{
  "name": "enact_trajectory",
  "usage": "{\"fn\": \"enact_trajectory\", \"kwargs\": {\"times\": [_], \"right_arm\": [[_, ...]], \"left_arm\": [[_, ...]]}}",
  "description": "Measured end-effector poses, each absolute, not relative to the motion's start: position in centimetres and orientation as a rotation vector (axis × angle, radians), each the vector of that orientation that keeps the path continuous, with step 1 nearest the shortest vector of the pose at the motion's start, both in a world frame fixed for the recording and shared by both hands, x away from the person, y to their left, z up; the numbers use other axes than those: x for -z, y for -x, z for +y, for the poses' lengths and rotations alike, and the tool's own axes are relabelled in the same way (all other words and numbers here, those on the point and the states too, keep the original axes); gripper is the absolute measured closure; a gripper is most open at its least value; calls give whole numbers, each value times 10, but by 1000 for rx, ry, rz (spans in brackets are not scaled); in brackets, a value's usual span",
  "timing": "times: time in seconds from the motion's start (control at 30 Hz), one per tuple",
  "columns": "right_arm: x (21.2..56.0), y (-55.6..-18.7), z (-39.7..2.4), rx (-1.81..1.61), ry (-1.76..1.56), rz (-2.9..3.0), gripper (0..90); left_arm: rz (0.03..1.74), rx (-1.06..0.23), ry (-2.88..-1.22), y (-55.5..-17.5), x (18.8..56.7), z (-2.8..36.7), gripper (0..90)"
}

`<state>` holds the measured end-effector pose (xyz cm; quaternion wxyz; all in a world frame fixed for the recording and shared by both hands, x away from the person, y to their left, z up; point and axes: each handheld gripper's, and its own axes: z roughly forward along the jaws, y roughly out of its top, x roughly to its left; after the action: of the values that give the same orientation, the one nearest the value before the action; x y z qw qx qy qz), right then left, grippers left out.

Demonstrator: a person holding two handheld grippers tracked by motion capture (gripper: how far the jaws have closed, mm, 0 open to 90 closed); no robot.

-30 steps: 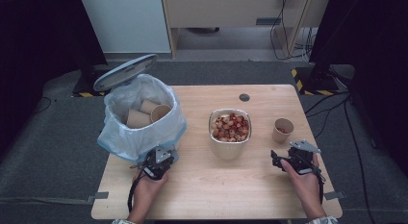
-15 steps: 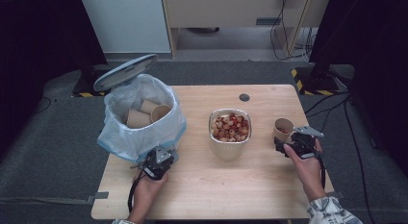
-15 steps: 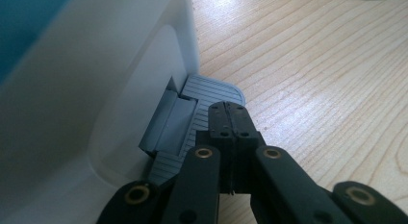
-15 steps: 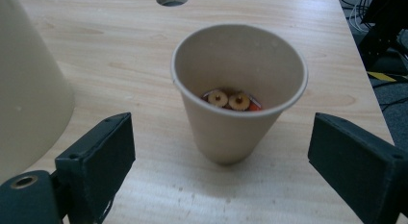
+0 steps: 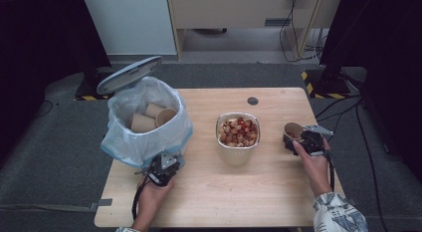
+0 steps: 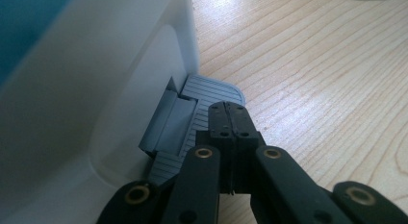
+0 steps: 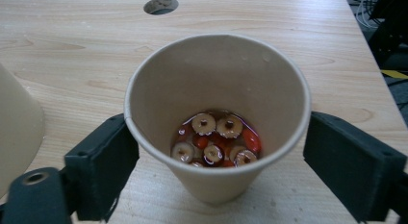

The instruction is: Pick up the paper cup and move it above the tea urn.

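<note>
A brown paper cup [image 7: 216, 108] stands upright near the table's right edge [image 5: 292, 129], with red bits and pale rings in liquid at its bottom. My right gripper [image 7: 216, 161] has the cup between its jaws, one on each side. The jaws have just been closing and the cup wall is not squeezed. My left gripper [image 6: 230, 111] is shut and rests its tip on the grey foot pedal [image 6: 211, 92] of a white bin [image 5: 149, 127]. The bin's lid [image 5: 129, 75] stands raised. The left gripper [image 5: 168, 161] sits at the bin's front.
The bin has a pale plastic liner and holds several paper cups [image 5: 152, 117]. A metal bowl [image 5: 219, 142] of red and ring-shaped bits stands mid-table, left of the cup. A dark round hole [image 5: 253, 100] lies in the tabletop behind it.
The right hand has moved away from me up to the cup, and its jaws now flank it. The left gripper has stayed on the pedal.
</note>
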<state>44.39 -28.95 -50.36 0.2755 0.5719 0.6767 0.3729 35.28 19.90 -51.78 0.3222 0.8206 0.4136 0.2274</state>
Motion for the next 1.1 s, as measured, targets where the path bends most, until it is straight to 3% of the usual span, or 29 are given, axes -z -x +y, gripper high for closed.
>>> {"fn": "enact_trajectory", "kwargs": {"times": [0.6, 0.8, 1.1], "right_arm": [[519, -459, -286, -1056, -1462, 1781, 195], [520, -461, -285, -1062, -1444, 1775, 262], [497, -457, -287, -1085, -1320, 1866, 295]], "left_arm": [[1085, -593, -2151, -353, 518, 199, 898], [1081, -586, -2152, -353, 518, 198, 898], [1083, -587, -2152, -353, 518, 198, 898]]}}
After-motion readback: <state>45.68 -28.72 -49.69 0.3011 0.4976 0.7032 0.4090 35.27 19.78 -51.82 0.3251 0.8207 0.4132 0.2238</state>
